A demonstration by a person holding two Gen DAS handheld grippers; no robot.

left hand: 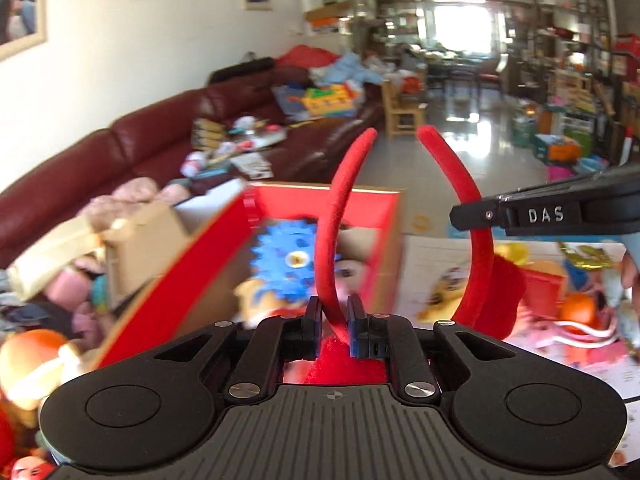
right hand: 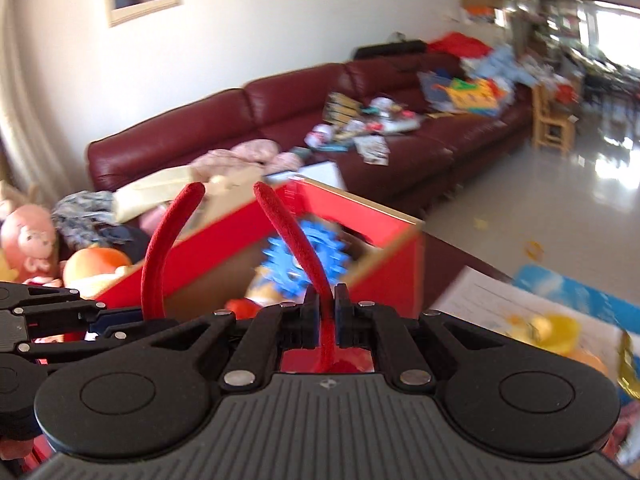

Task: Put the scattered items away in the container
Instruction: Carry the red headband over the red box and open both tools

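Observation:
A red velvet headband (left hand: pixel 338 216) is held up in the air by both grippers, one on each arm of the band. My left gripper (left hand: pixel 335 326) is shut on its left arm. My right gripper (right hand: pixel 327 310) is shut on the other arm (right hand: pixel 296 240); it also shows in the left wrist view (left hand: pixel 476 214) at the right. Just beyond stands the open red cardboard box (left hand: pixel 384 200), also in the right wrist view (right hand: pixel 372 206), with a blue spiky toy (left hand: pixel 288 260) and plush toys inside.
A dark red sofa (right hand: pixel 224 120) strewn with toys and papers runs behind the box. Plush toys (right hand: pixel 28 240) and a cardboard piece (left hand: pixel 140 240) lie at the left. Papers and a picture book (left hand: pixel 440 272) with small toys lie at the right. Glossy floor and a wooden chair (left hand: pixel 400 112) are beyond.

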